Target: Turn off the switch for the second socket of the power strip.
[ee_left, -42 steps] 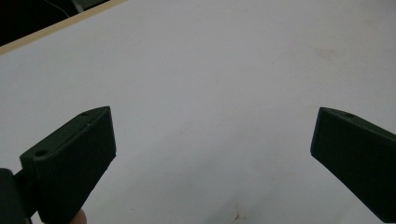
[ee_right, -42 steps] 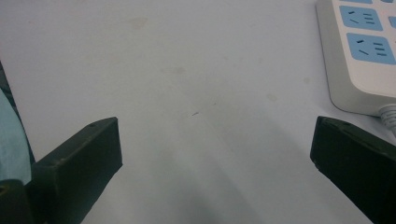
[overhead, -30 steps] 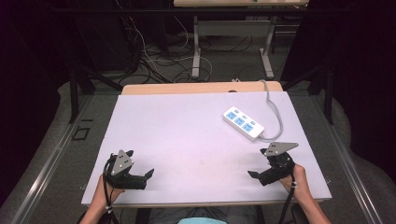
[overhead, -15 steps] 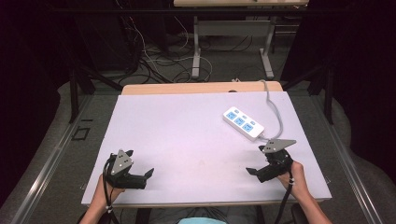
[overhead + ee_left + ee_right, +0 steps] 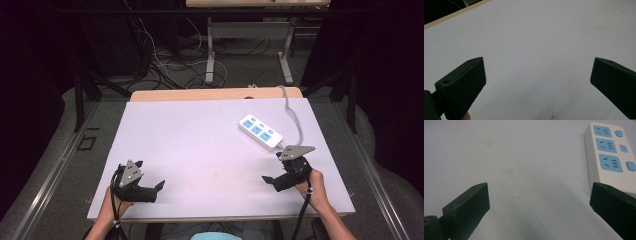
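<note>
Right gripper (image 5: 274,176) jaws wide apart near power strip (image 5: 260,131); nothing held.

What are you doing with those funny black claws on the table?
A person holds a black two-jaw gripper in each hand over a white table. The left gripper and the right gripper are both open and hold nothing. A white power strip with blue sockets lies just beyond the right gripper, untouched, its grey cord running off the far edge.

White table (image 5: 200,145) with power strip (image 5: 259,131)
</note>
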`<action>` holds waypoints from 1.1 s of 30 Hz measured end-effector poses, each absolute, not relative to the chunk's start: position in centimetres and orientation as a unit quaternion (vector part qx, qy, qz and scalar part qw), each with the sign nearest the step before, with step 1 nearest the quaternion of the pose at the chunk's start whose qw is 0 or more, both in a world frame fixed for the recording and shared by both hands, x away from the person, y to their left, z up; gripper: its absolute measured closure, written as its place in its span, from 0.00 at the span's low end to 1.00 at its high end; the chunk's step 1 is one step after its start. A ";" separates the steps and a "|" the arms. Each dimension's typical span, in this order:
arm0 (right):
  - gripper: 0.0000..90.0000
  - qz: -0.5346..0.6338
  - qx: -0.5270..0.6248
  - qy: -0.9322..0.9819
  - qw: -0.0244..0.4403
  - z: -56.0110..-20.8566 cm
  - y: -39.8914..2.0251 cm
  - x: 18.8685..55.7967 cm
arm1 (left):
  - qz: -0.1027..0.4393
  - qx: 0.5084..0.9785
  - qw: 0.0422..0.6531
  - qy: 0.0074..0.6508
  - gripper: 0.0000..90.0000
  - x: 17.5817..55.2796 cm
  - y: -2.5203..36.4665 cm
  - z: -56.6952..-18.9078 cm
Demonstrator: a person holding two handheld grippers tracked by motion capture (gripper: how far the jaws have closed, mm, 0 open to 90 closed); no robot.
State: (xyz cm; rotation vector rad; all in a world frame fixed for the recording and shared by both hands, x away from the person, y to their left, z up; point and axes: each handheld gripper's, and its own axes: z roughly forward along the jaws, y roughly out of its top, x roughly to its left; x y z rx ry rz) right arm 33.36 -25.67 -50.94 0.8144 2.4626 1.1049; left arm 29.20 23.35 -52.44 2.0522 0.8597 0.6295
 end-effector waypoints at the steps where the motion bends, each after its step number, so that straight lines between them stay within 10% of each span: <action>1: 0.02 0.387 0.287 0.862 0.158 -50.9 -25.6 33.4 | 0.249 0.812 0.403 0.340 0.00 29.2 23.4 -52.4; 33: 0.02 0.371 0.298 0.864 0.165 -50.1 -25.0 36.6 | 0.253 0.811 0.403 0.341 0.00 29.3 23.3 -52.5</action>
